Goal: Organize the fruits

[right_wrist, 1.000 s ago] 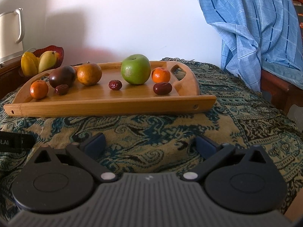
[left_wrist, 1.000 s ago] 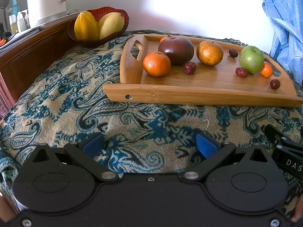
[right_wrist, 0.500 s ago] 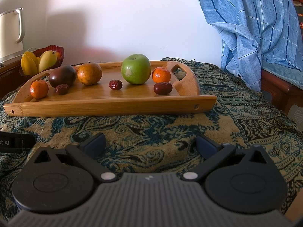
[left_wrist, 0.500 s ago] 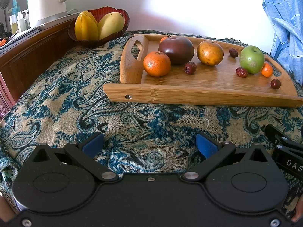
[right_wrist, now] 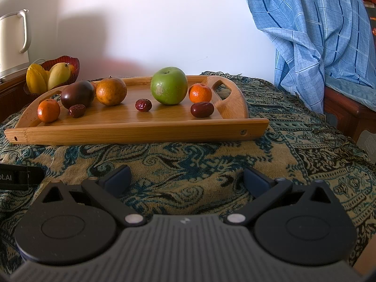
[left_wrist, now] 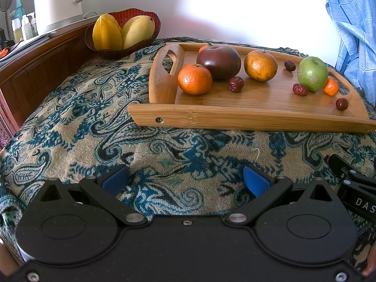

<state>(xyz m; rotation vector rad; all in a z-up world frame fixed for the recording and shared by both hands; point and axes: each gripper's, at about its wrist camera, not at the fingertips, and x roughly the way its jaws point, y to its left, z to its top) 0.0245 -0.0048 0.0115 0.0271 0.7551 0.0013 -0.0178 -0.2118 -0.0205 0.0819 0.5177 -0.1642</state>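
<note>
Patterned cloth [left_wrist: 98,108] covers surface. Wooden tray [right_wrist: 141,131] on it holds green apple [right_wrist: 168,85], dark fruit [left_wrist: 219,62], oranges, dates. Left gripper [left_wrist: 185,181] and right gripper [right_wrist: 186,179]: jaws wide, empty, near tray.

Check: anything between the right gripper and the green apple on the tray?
Only the tray's near wall. The right gripper, jaws open, sits low over the cloth; the green apple stands behind that wall. No fruit lies on the line.
</note>
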